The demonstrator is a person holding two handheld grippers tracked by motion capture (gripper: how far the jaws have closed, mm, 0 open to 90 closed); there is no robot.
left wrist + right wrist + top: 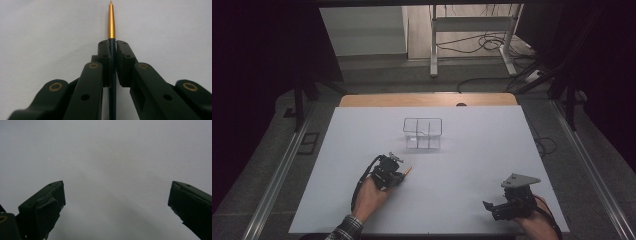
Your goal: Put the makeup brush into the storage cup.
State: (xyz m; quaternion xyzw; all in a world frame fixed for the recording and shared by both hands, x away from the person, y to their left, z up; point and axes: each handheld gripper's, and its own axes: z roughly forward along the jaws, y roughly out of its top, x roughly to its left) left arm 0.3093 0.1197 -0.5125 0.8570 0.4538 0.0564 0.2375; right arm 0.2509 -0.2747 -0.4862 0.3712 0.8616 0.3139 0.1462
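Table (pixel 362 150): white top, wide and bare around the work; nothing in the way of a lift.

Organiser (pixel 422 133): clear, divided box, upright on the table, beyond the left gripper and apart from it. Judged the likely place for the pen; which cell is meant cannot be told.

Right gripper (pixel 492 206): at the near right edge of the table, jaws spread wide with nothing between them, seen over bare table in the right gripper view. Best kept where it is, well apart from the work.

Left gripper (pixel 398 173): near the table's middle, low over the top. Jaws closed on the pen, pads pressing the dark barrel from both sides in the left gripper view.

Pen (pixel 111 22): dark barrel, gold tapered tip; lies along the jaw line, tip pointing out past the pads. In the high view the tip shows just right of the gripper.

Handling note, as judgement: grip sits on the barrel behind the gold part, centred. Lift straight up first, then tilt the pen upright before lowering it into a cell; a slim round barrel may swivel, so move slowly and keep the squeeze firm.
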